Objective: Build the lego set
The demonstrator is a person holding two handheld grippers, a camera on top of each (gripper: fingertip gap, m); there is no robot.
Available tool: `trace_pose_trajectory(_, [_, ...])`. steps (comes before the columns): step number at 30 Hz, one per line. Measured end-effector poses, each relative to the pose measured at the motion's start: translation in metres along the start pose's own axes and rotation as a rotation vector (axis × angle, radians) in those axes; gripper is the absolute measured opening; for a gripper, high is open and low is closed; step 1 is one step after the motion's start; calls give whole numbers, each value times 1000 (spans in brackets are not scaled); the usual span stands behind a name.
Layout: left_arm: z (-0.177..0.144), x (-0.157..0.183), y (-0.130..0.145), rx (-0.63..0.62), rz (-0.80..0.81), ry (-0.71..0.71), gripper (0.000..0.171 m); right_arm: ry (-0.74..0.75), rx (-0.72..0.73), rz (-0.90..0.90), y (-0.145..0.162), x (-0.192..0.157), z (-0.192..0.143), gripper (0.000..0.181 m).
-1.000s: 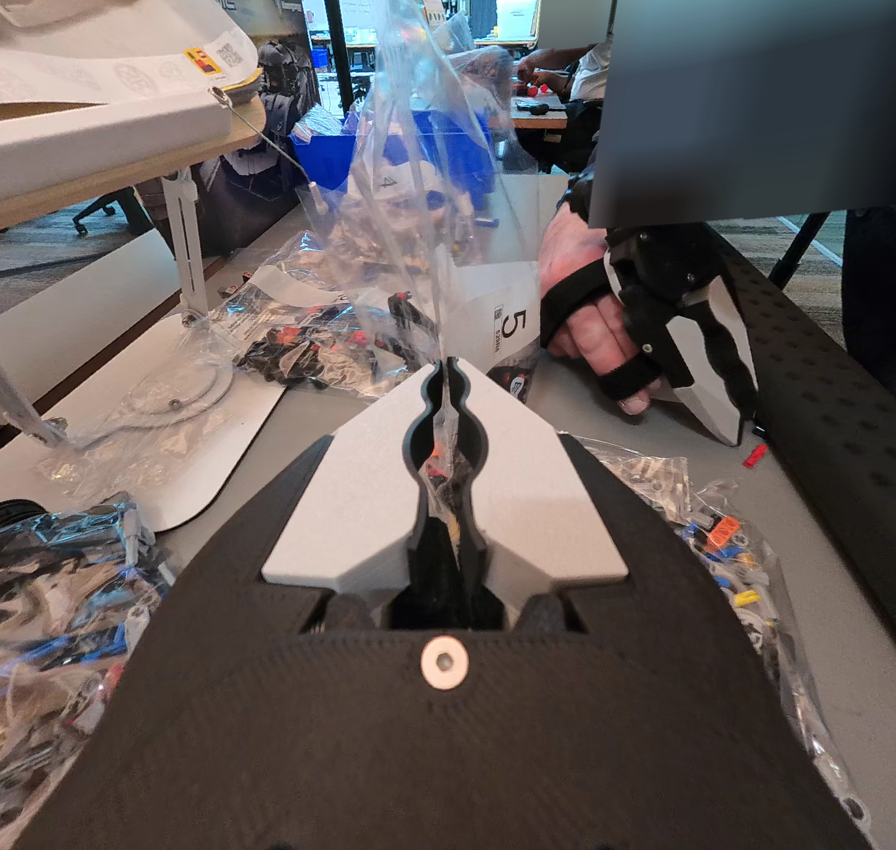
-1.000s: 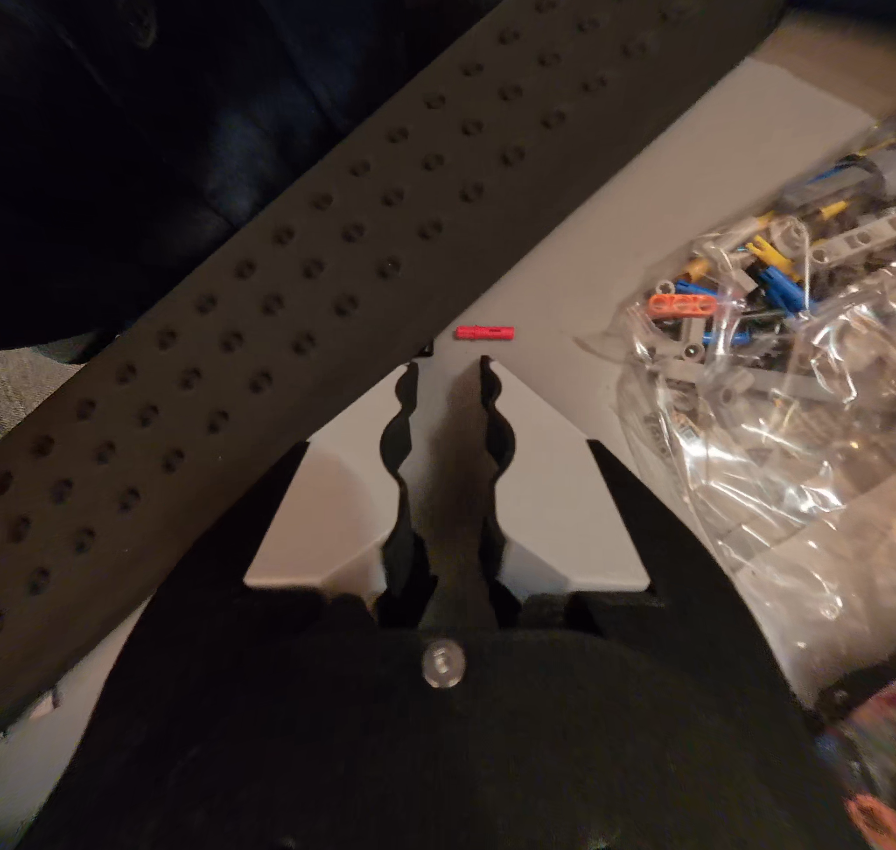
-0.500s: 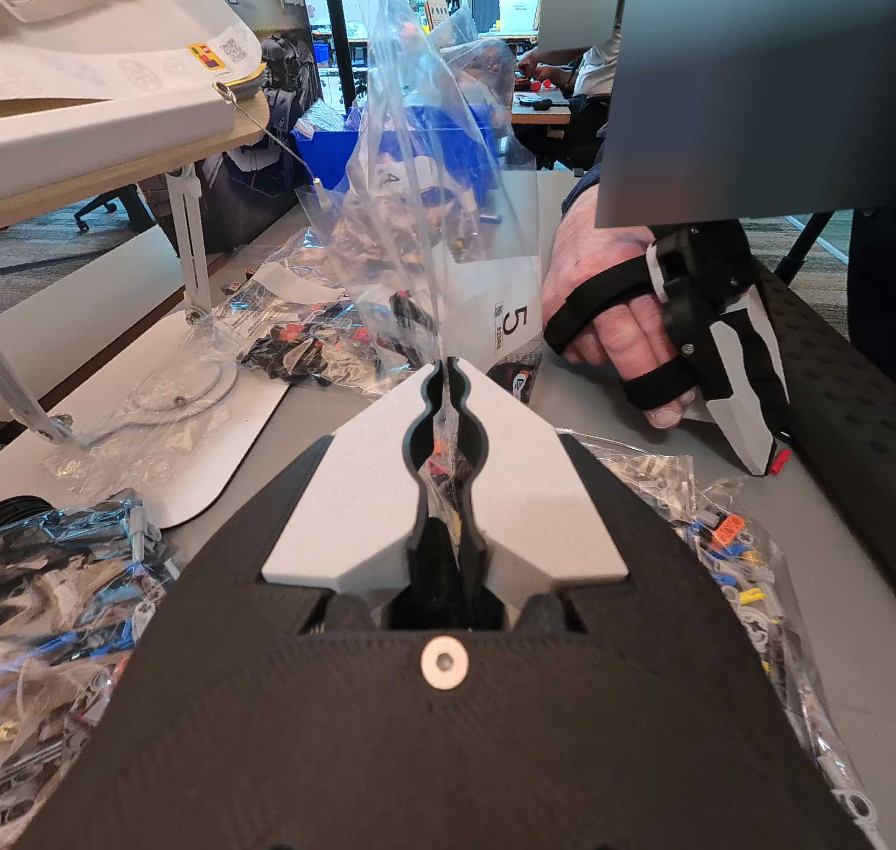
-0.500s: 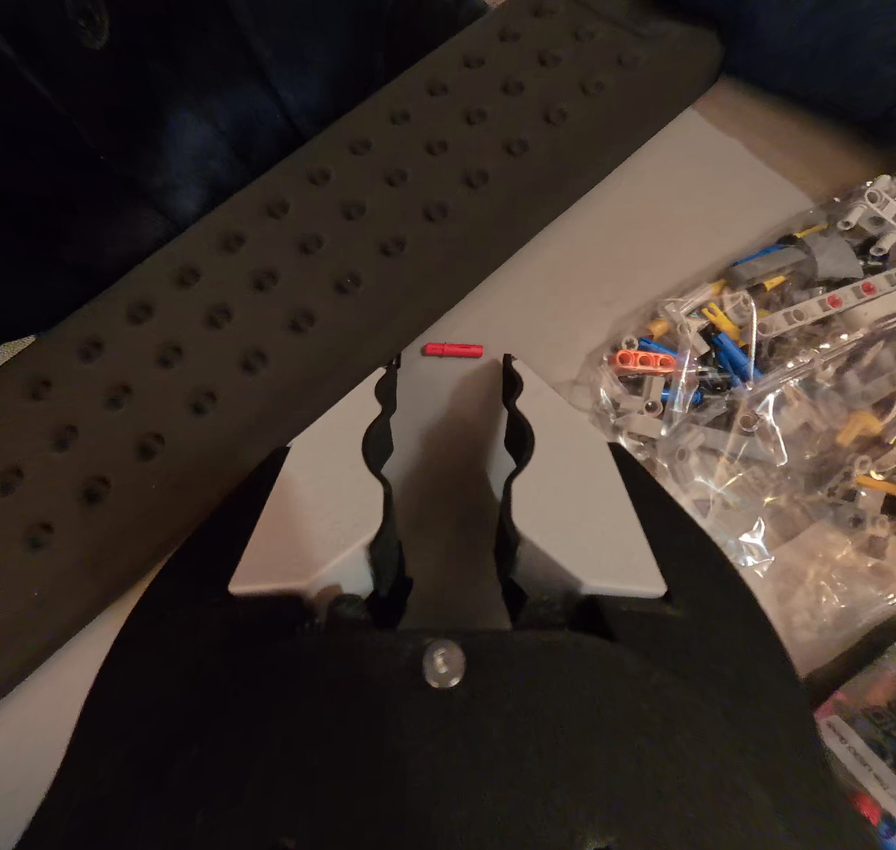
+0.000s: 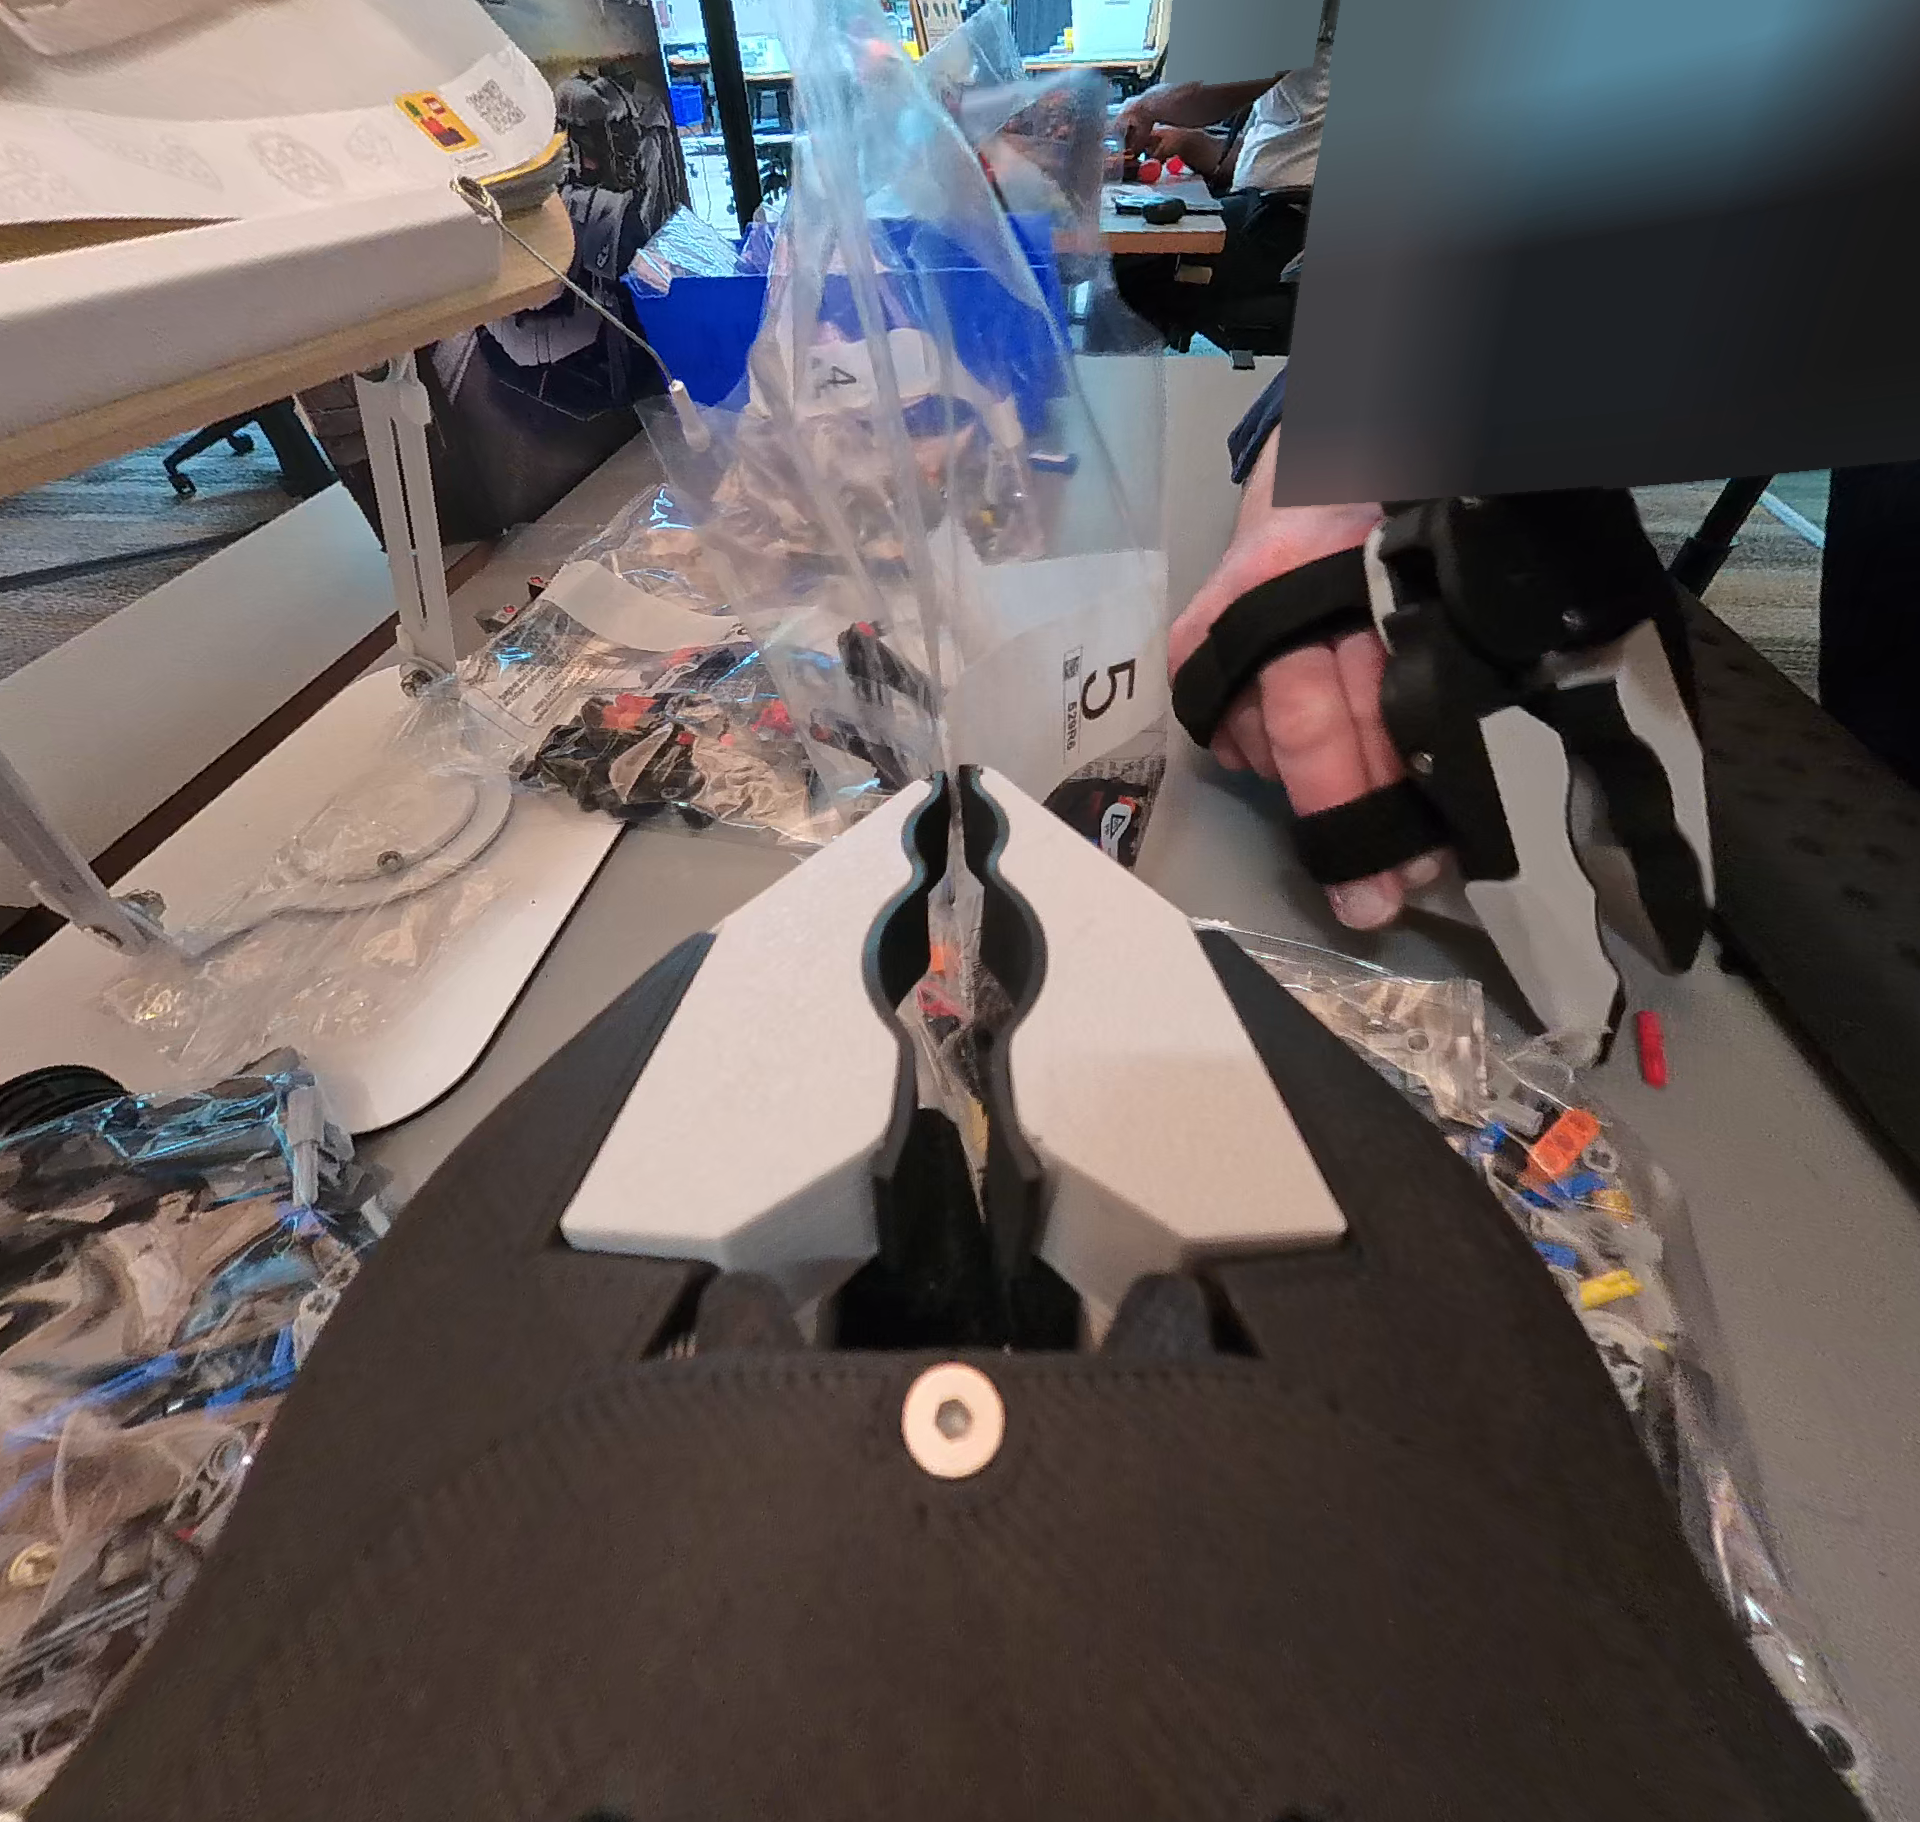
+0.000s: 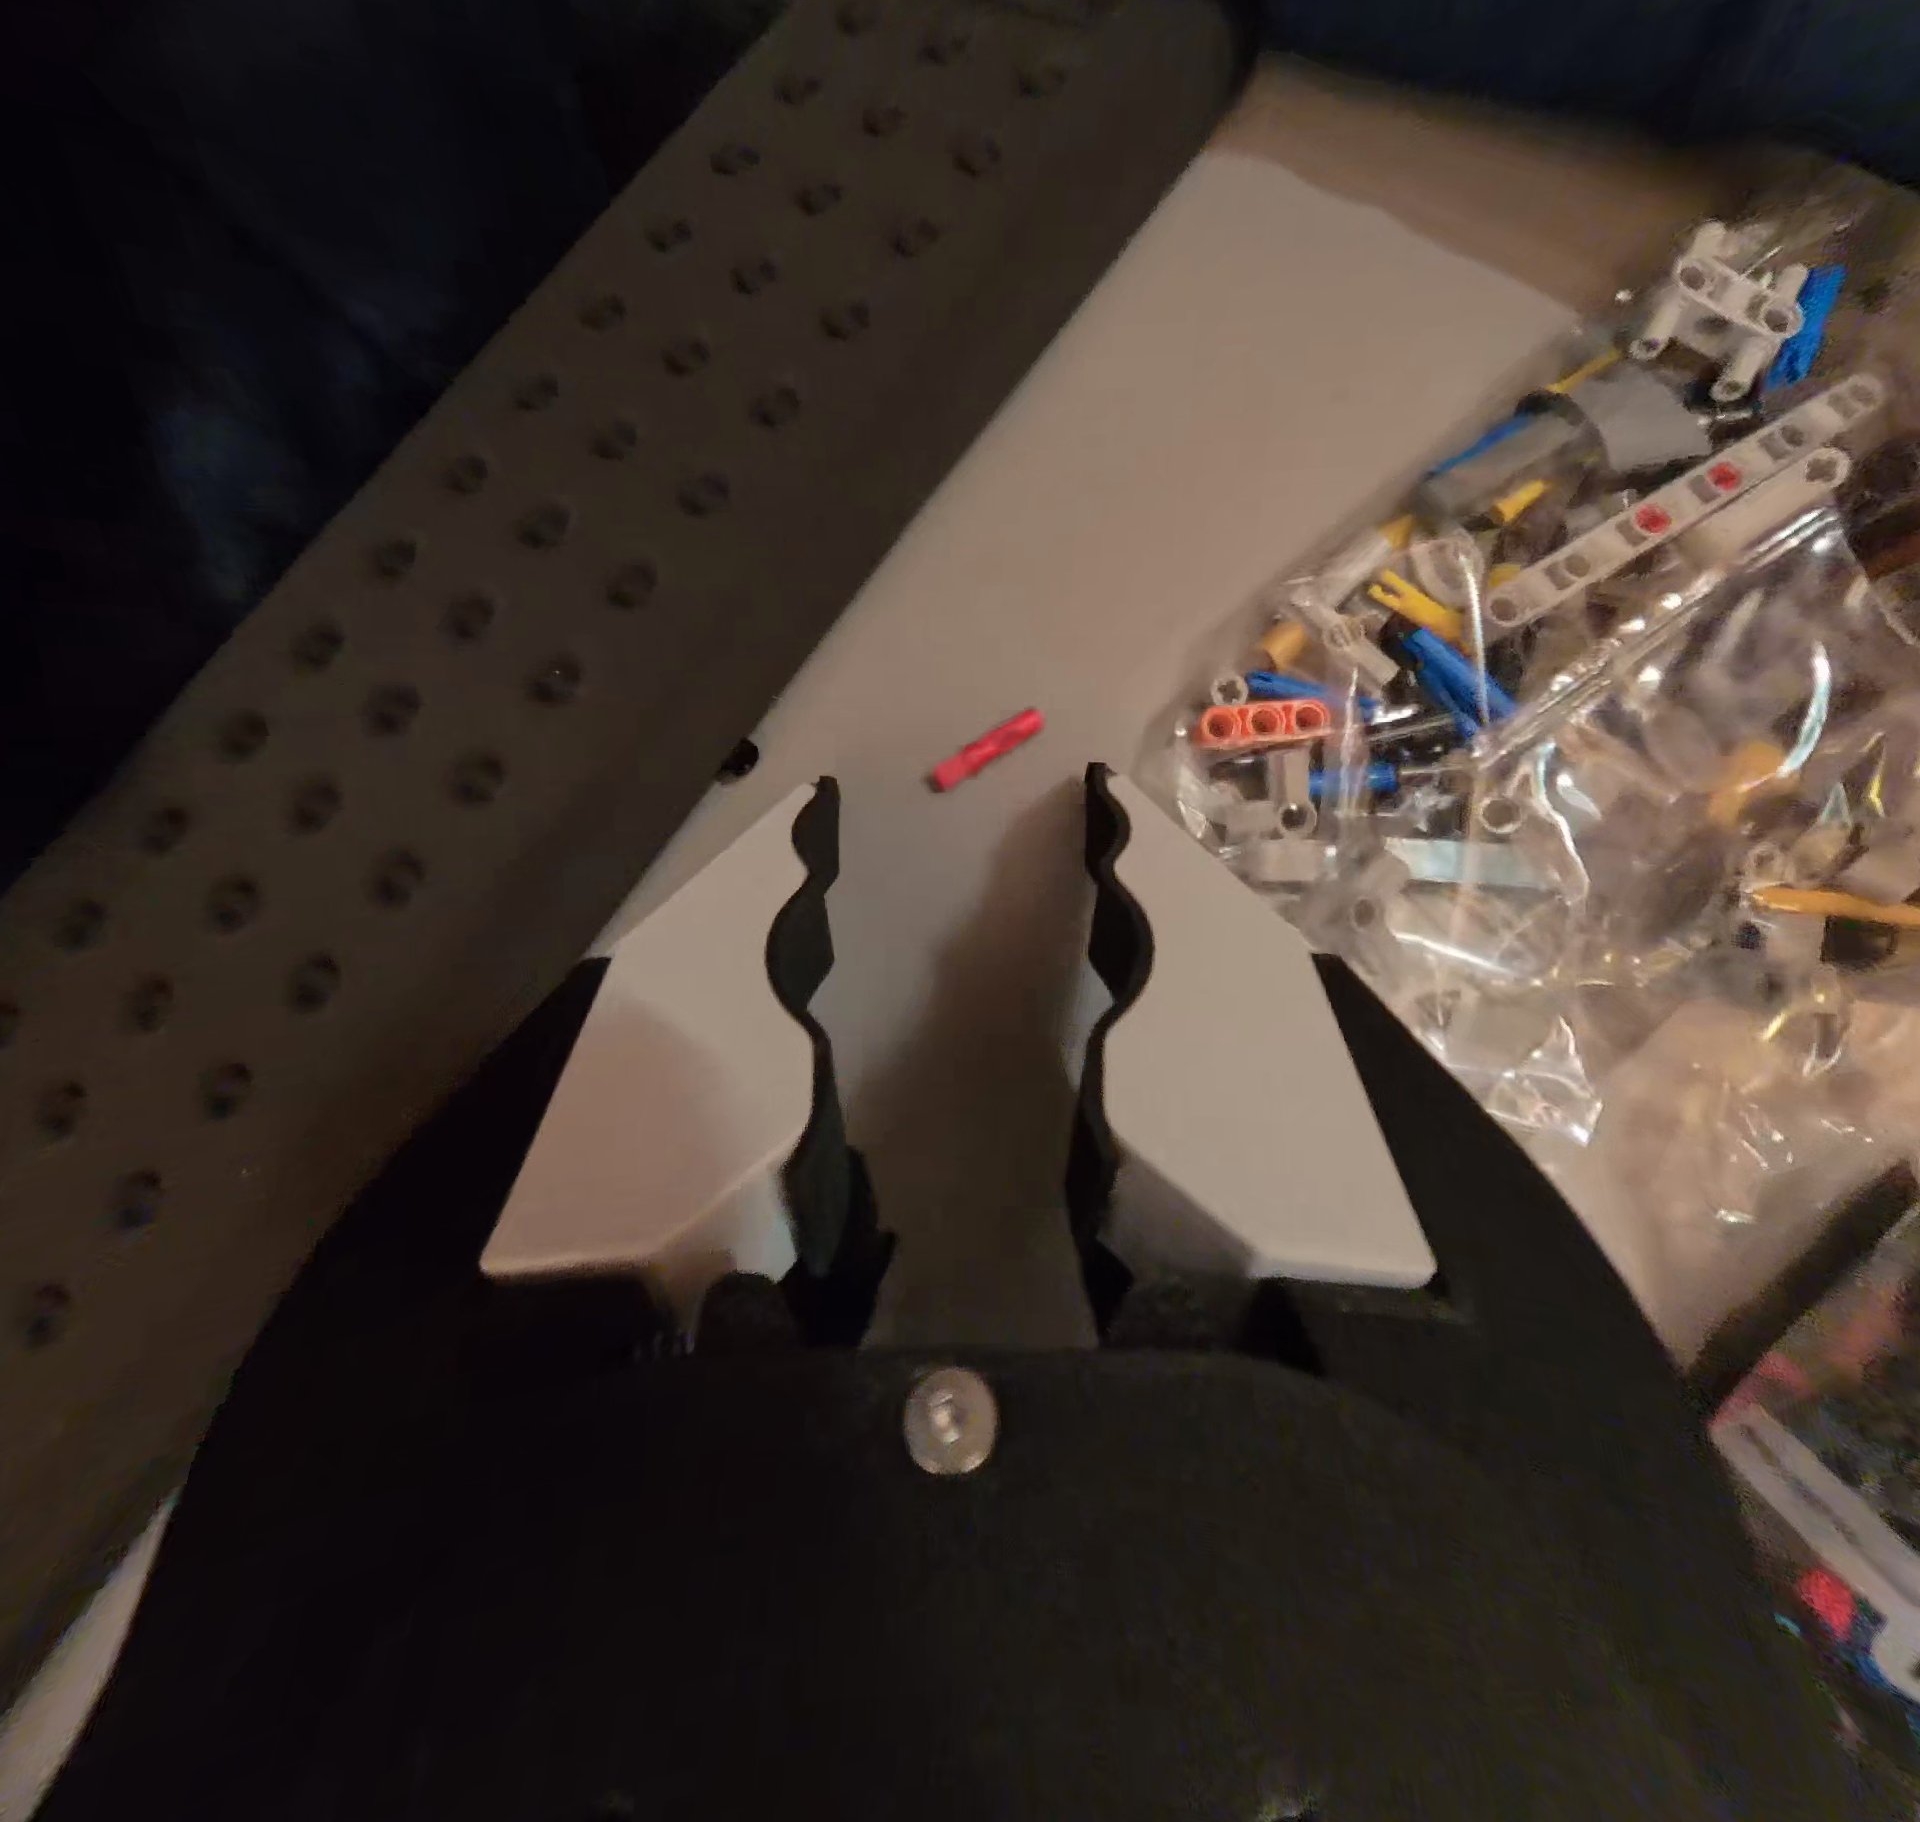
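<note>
My left gripper (image 5: 954, 785) is shut on a clear plastic bag (image 5: 914, 401) of lego parts and holds it upright above the table. My right gripper (image 6: 956, 785) is open, tips just short of a small red pin (image 6: 985, 735) lying on the grey table (image 6: 1195, 401). In the left wrist view the right gripper (image 5: 1621, 983) points down at the table next to the red pin (image 5: 1649, 1047). An opened bag of small mixed parts (image 6: 1558, 712) lies right of the pin; it also shows in the left wrist view (image 5: 1538, 1149).
A black perforated strip (image 6: 468, 577) runs along the table's edge left of the pin. More parts bags (image 5: 665, 733) and a white numbered bag (image 5: 1070, 692) lie behind. A stand with an instruction booklet (image 5: 239, 141) is at the left. Another bag (image 5: 125, 1305) lies near left. Across from one pair of fingers to the other is roughly 20 centimeters.
My right gripper has opened wider and moved closer to the red pin. My left gripper has kept hold of the bag, almost still.
</note>
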State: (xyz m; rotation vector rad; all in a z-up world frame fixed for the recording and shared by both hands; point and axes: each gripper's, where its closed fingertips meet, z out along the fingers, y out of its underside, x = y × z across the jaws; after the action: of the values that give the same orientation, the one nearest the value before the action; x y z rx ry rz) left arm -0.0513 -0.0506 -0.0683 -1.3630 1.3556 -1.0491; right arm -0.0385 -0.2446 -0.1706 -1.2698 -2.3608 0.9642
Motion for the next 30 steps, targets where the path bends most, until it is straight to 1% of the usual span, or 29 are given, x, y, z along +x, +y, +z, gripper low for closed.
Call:
trace_pose_trajectory(2, [0,0,0,-1,1,1,1,-38,27,7,-3,-5,-3,47])
trace_pose_trajectory(4, [0,0,0,-1,2,1,1,-65,2,-46,-1,-14,-3,50])
trace_pose_trajectory(5, [0,0,0,-2,3,1,1,-83,14,-55,-4,-19,-3,52])
trace_pose_trajectory(6, [0,0,0,-2,3,1,1,-98,27,-63,-7,-22,-2,49])
trace_pose_trajectory(8, [1,1,0,-1,2,2,1,-93,26,-73,-6,-21,0,48])
trace_pose_trajectory(10, [1,1,-1,-1,3,3,1,-125,45,-115,-8,-27,2,34])
trace_pose_trajectory(11, [1,1,-1,-1,2,4,1,-140,42,-136,-7,-30,4,31])
trace_pose_trajectory(14, [1,1,-1,-1,2,2,1,-214,20,-188,-1,-36,3,27])
trace_pose_trajectory(17, [0,1,-1,-3,4,0,1,-234,8,-242,-1,-39,9,19])
trace_pose_trajectory(19, [0,1,-1,-3,5,1,1,-271,16,-262,-3,-42,12,15])
trace_pose_trajectory(23, [0,1,-1,-7,9,0,1,-368,28,-287,-10,-60,19,5])
trace_pose_trajectory(27, [0,2,-1,-9,12,2,1,-368,23,-291,-11,-62,20,4])
trace_pose_trajectory(30, [0,1,-1,-10,13,1,1,-334,13,-276,-10,-55,19,4])
